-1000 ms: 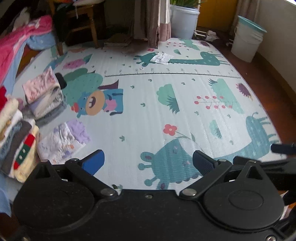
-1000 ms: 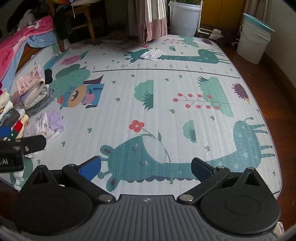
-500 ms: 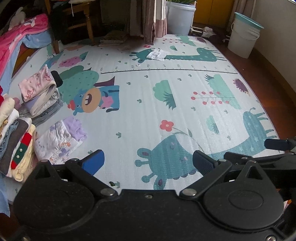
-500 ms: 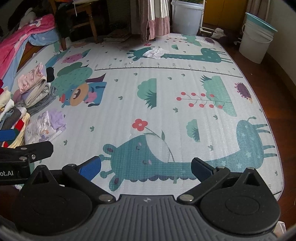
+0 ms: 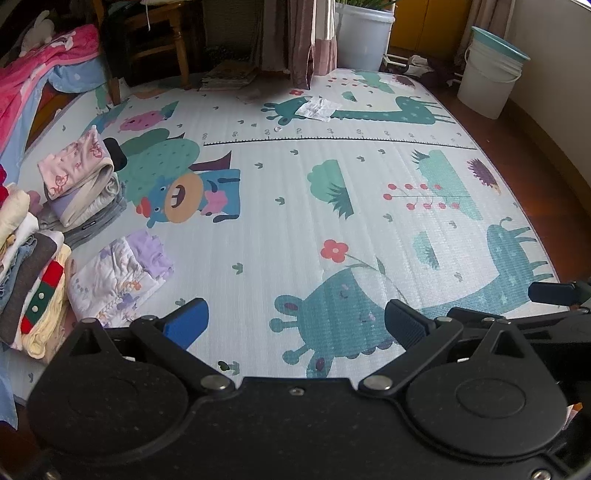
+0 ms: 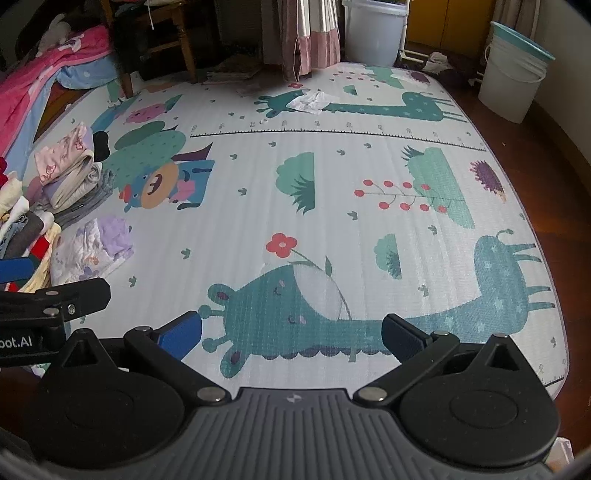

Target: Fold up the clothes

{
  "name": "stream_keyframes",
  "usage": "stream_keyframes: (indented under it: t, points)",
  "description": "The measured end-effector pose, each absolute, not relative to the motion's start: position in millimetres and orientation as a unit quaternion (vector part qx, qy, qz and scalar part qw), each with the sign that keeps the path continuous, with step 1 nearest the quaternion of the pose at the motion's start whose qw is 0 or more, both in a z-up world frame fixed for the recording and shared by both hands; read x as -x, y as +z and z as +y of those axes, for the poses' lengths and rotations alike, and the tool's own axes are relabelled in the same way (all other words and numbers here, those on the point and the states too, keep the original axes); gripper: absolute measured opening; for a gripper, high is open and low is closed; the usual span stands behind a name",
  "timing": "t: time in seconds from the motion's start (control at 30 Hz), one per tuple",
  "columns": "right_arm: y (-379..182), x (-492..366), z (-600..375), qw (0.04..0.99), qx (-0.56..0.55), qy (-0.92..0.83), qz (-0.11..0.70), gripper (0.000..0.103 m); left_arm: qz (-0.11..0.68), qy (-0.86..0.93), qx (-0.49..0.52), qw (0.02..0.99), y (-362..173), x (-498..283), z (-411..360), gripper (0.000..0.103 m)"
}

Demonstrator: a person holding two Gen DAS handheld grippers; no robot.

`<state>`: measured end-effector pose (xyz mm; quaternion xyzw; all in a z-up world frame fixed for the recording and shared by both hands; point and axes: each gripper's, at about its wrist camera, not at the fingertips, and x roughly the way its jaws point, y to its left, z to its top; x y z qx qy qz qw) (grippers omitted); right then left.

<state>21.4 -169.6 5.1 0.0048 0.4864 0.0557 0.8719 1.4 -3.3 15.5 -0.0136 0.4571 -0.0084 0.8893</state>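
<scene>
Folded clothes lie at the left edge of the play mat (image 5: pixel 295 206): a white and lilac floral garment (image 5: pixel 118 277), a pink-topped stack (image 5: pixel 79 177) behind it, and a taller pile (image 5: pixel 29 280) at the far left. The same garment (image 6: pixel 92 251) and stack (image 6: pixel 68 173) show in the right wrist view. My left gripper (image 5: pixel 295 321) is open and empty above the mat's near edge. My right gripper (image 6: pixel 291 332) is open and empty beside it. A right gripper finger (image 5: pixel 554 293) shows at the left view's right edge.
A white crumpled cloth (image 5: pixel 317 109) lies at the far end of the mat. Two white buckets (image 5: pixel 487 74) (image 5: pixel 364 35) stand beyond it. A wooden chair (image 5: pixel 159 40), a curtain (image 5: pixel 310 37) and pink bedding (image 5: pixel 33 77) are at the back and left.
Both grippers have drawn back and up a little, so the mat and the clothes sit slightly farther off. Both stay open and empty.
</scene>
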Motion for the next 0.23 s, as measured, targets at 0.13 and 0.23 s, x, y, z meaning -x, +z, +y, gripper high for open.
stream_keyframes:
  t: [0.13,0.23]
  points:
    - [4.7,-21.3,-169.9,0.872,-0.004,0.055,0.487,0.103,0.459,-0.013,0.013,0.888,15.9,-5.8,2.8,0.103]
    - [4.2,-21.3,-170.6,0.871,-0.005,0.056,0.488,0.103,0.465,-0.011,0.017,0.885,13.3,-6.4,4.6,0.103]
